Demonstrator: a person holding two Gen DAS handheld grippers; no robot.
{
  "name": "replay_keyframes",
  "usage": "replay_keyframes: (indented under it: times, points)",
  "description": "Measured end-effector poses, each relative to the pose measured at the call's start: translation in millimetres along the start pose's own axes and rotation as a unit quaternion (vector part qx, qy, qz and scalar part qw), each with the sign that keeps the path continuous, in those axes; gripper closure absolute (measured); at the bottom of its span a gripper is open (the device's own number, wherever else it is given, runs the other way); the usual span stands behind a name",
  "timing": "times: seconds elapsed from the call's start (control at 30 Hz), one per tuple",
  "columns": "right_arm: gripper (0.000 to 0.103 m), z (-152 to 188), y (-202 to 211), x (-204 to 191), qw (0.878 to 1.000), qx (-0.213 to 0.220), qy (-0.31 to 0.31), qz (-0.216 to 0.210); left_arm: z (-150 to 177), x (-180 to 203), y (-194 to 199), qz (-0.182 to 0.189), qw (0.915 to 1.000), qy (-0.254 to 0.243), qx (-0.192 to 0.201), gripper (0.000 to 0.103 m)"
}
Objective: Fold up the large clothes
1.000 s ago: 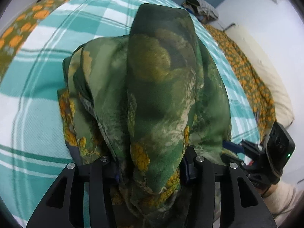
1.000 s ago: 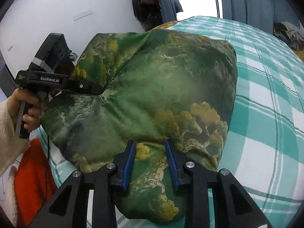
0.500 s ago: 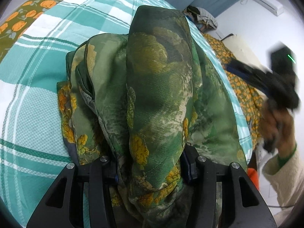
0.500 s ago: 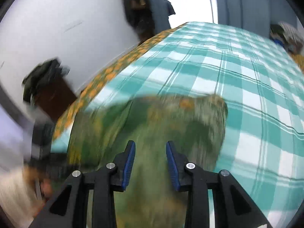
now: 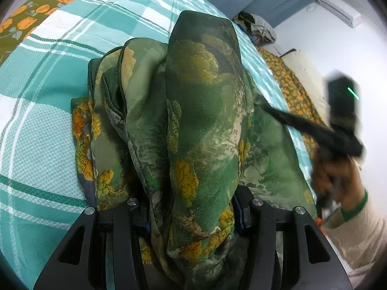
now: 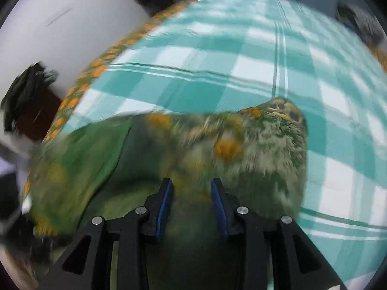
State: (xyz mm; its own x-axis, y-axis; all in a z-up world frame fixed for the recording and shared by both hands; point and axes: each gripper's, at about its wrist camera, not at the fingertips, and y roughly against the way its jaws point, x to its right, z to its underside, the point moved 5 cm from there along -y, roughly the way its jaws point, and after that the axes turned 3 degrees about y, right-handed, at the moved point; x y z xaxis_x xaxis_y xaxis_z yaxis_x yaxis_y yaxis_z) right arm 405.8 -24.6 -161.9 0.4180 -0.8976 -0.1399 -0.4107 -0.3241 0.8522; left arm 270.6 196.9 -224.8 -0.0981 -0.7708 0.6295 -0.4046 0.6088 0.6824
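A green garment with orange and yellow flower print (image 5: 205,111) lies bunched in folds on a teal and white checked bedspread (image 5: 36,125). My left gripper (image 5: 191,217) is shut on a thick fold of it, which drapes up over the fingers. My right gripper (image 6: 192,193) hovers over the garment (image 6: 254,145) with its blue pads apart and nothing between them; this view is blurred. The right gripper also shows in the left wrist view (image 5: 338,125), blurred, at the garment's right edge.
An orange-flowered sheet (image 5: 292,91) and a cream pillow (image 5: 307,72) lie along the bed's right side. A pile of clothes (image 5: 256,26) sits at the far end. A dark wooden piece of furniture (image 6: 29,111) stands left of the bed.
My right gripper let go of the garment, lifted away and now moves above it. The garment dropped flatter on the bed. My left gripper kept its hold.
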Motion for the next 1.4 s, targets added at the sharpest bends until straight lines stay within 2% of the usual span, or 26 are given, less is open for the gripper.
replay_keyframes:
  times: [0.2,0.27,0.3,0.4,0.53,0.57,0.67,0.73,0.8,0.87,0.9,0.97,1.07,1.13,1.27,1.3,1.4]
  points:
    - [0.069,85.4,92.2,-47.1,0.997,0.054,0.031,-0.040,3.4,-3.4,2.5,0.005,1.0000,0.001,0.003,0.052]
    - [0.069,102.6,87.3,-57.3,0.998,0.038,0.039,-0.038,3.9,-3.2,2.2,0.006,1.0000,0.001,0.002,0.051]
    - [0.069,117.2,70.5,-58.0,0.999,0.018,0.040,-0.017,4.8,-2.5,1.2,0.004,1.0000,-0.003,0.002,0.050]
    - [0.069,129.4,41.0,-51.0,1.000,0.011,0.016,-0.008,7.1,2.8,-0.4,-0.020,0.9997,-0.015,0.007,0.050]
    - [0.068,115.9,46.4,-56.0,1.000,-0.003,0.020,0.006,3.6,5.8,10.4,-0.018,0.9996,0.001,0.023,0.043]
    - [0.069,111.2,52.2,-57.6,1.000,-0.006,0.024,0.011,3.3,9.0,16.3,-0.021,0.9995,0.001,0.025,0.038]
    - [0.068,87.3,82.7,-73.7,0.998,0.029,0.045,0.015,2.3,19.8,41.7,-0.025,0.9992,0.003,0.031,0.029]
    - [0.068,68.3,93.5,-89.3,0.997,0.057,0.056,-0.011,1.6,21.7,69.8,-0.011,0.9983,0.008,0.057,0.025]
    - [0.068,52.6,84.8,-107.4,0.994,0.068,0.070,-0.046,3.0,11.8,88.8,0.005,0.9958,0.027,0.087,0.012]
    - [0.068,46.0,65.0,-120.7,0.993,0.063,0.080,-0.065,3.9,-13.4,103.4,0.014,0.9919,0.063,0.109,0.011]
    - [0.068,44.3,45.4,-128.3,0.993,0.047,0.079,-0.071,5.0,-24.0,103.6,0.009,0.9911,0.079,0.107,0.011]
    - [0.067,47.6,16.4,-138.7,0.994,0.018,0.085,-0.069,10.0,-51.0,95.3,0.007,0.9881,0.120,0.096,0.011]
    - [0.067,50.4,-0.4,-149.4,0.995,0.013,0.097,-0.036,11.9,-67.8,74.6,0.034,0.9856,0.144,0.082,0.011]
    - [0.067,51.7,-0.2,-159.0,0.993,0.014,0.120,-0.011,10.5,-66.9,57.0,0.047,0.9852,0.148,0.072,0.011]
    - [0.067,56.1,-4.7,-167.4,0.989,0.013,0.148,0.015,1.4,-63.3,24.6,0.100,0.9794,0.169,0.047,0.005]
    - [0.067,56.5,-4.3,-167.6,0.988,0.015,0.151,0.017,1.0,-61.5,19.1,0.096,0.9807,0.165,0.041,0.002]
    - [0.067,58.6,-0.8,-163.2,0.988,0.030,0.151,0.018,0.9,-50.3,-4.9,0.064,0.9886,0.136,0.009,0.001]
